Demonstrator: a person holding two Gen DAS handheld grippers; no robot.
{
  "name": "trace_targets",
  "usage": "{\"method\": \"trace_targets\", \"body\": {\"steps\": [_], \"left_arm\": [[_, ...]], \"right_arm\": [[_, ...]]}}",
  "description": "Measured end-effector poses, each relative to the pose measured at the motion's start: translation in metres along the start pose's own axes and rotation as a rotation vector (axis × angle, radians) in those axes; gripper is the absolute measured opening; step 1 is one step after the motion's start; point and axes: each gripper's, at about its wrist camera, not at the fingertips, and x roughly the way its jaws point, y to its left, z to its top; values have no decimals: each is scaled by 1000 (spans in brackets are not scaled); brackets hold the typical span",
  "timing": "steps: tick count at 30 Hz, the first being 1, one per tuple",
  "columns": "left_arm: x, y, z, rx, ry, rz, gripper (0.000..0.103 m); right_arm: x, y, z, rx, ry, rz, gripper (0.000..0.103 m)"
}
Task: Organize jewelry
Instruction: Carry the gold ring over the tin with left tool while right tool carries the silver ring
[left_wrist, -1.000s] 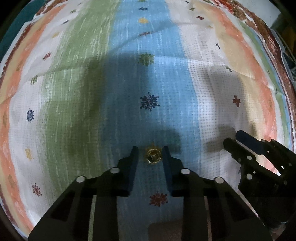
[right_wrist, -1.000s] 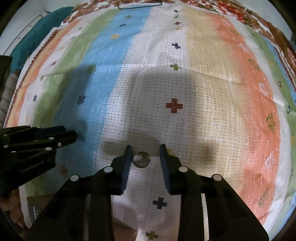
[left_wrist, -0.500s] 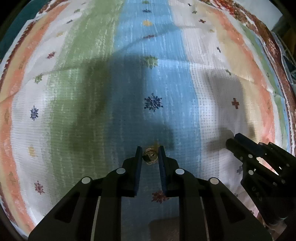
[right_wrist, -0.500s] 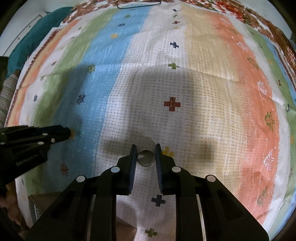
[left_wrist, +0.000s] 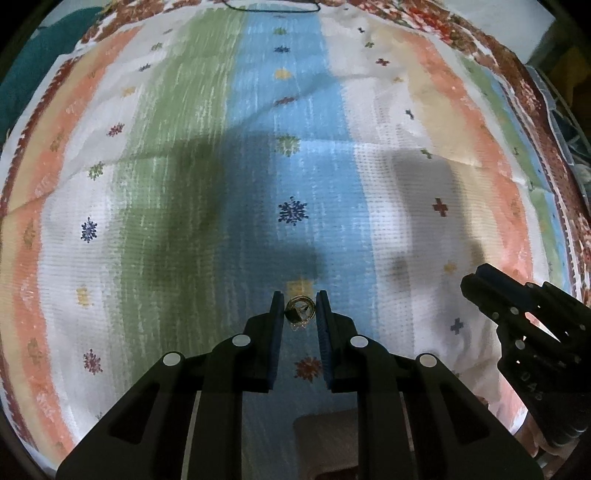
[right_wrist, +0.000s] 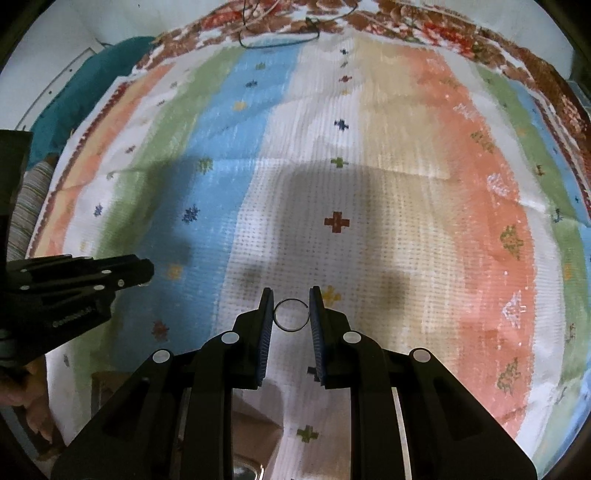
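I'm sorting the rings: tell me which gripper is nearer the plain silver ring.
Right. The right gripper is shut on the plain silver ring, pinched between its pads. The left gripper sits off to its left, holding a gold ring.

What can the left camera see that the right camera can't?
Only the left camera shows the gold ring, pinched in the left tool.

Only the right camera shows the plain silver ring, pinched in the right tool, and a teal cushion.

Both show the striped cloth and a dark cord at its far edge. Each also glimpses the other tool from the side.
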Motion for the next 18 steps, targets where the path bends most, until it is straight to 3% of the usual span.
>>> {"method": "trace_targets", "body": {"steps": [18], "left_arm": [[-45, -4, -19, -13, -131, -43, 17]], "right_arm": [[-39, 9, -10, -31, -90, -28, 20]]}}
